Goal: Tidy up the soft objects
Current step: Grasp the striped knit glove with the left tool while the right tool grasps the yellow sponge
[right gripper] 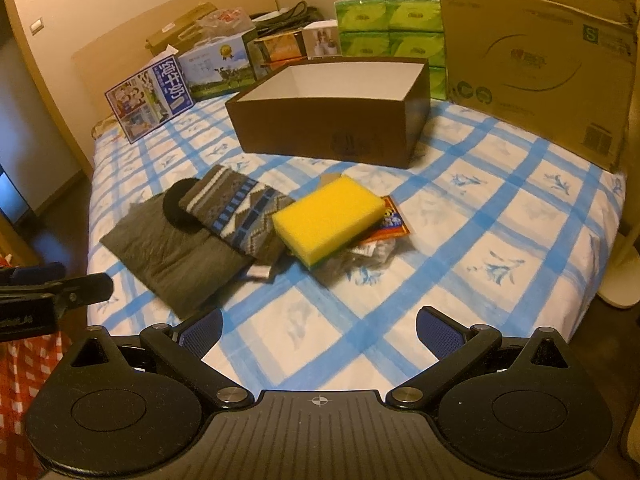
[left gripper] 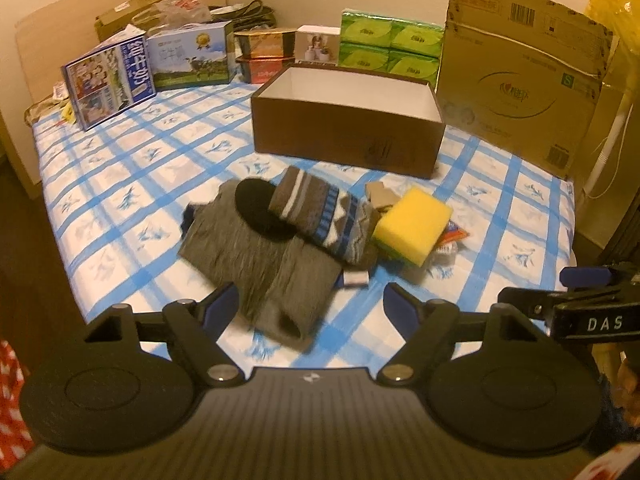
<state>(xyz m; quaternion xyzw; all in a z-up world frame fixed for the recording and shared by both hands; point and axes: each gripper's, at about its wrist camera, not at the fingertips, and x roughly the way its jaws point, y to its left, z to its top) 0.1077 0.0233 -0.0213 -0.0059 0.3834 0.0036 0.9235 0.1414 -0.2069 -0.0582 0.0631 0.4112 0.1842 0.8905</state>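
A blue-and-white checked bedsheet (left gripper: 132, 184) covers the bed, and the soft things lie in a loose pile near its middle. A folded grey garment (left gripper: 256, 264), perhaps a sweater though motion blur makes it hard to tell, lies flat at the left of the pile. A round black piece (left gripper: 258, 210) rests on its far edge, partly under a patterned knit sock (left gripper: 320, 216) in brown, white and blue that lies diagonally across the grey cloth. Just right of the sock sits a yellow sponge (left gripper: 412, 224) with a green underside, propped on a few small snack packets (right gripper: 390, 220), one of them orange-red.

Beyond the pile stands an open brown box (left gripper: 348, 132) with a white interior; nothing shows inside it from these angles. Behind the box are stacked green tissue packs (left gripper: 390, 46), a tall corrugated cardboard carton (left gripper: 520, 76) at the right, and blue-printed milk cartons (left gripper: 110, 80) at the left.

The left gripper (left gripper: 310, 300) hovers low over the near edge of the grey garment, its blue-padded fingers spread wide with nothing between them. The right gripper (right gripper: 320, 330) hangs over bare sheet nearer than the sponge, fingers likewise parted and holding nothing; the left gripper's body appears at the left edge of the right wrist view
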